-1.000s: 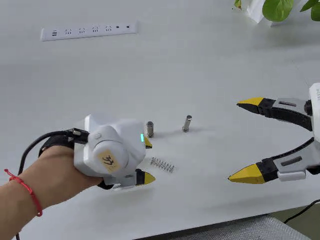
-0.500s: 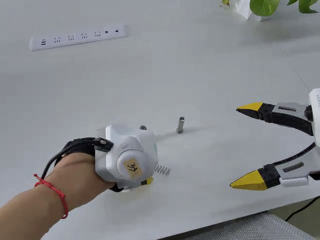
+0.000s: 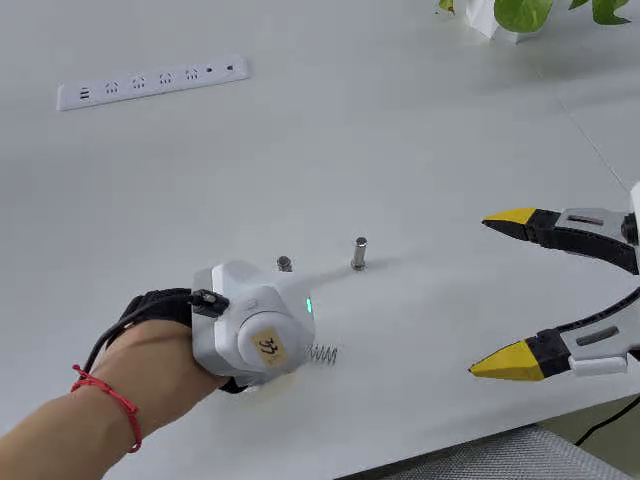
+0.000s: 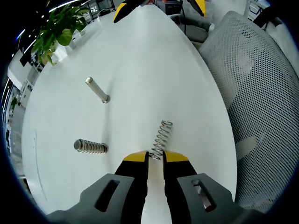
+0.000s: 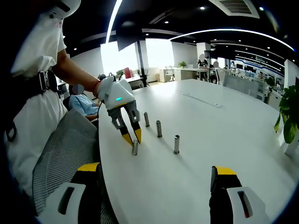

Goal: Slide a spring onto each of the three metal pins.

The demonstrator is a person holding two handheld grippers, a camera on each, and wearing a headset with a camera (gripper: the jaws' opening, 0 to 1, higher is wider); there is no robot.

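Plainly, from the right gripper view, two of the three pins on the desk (image 5: pixel 243 140) already wear springs: the far sprung pin (image 5: pixel 146 119) and the middle sprung pin (image 5: pixel 159 129). The bare pin (image 5: pixel 176 144) stands at the near end of that row, so I judge that one spring is left to fit. The loose spring (image 5: pixel 135 147) lies on the desk just beside the row. My left gripper (image 5: pixel 133 138) points down at it, with its tips at the spring's upper end. My right gripper (image 5: pixel 156 170) has its jaws spread wide with nothing in them, well apart from the pins.

From the left gripper view, my left jaws are drawn in to a narrow gap. The near end of the loose spring sits between the yellow tips. They seem to pinch it, while the rest of the coil lies flat on the desk, pointing away from me. The bare pin stands beyond and to the left in this view, apart from the spring. The middle sprung pin is nearer, left of the jaws. A mesh chair (image 4: pixel 252 70) sits off the desk edge.

From the head view, the left gripper's body covers its own tips, and the spring's free end pokes out to its right. The bare pin stands beyond, near but not touching. A power strip (image 3: pixel 150 82) lies at the far side.
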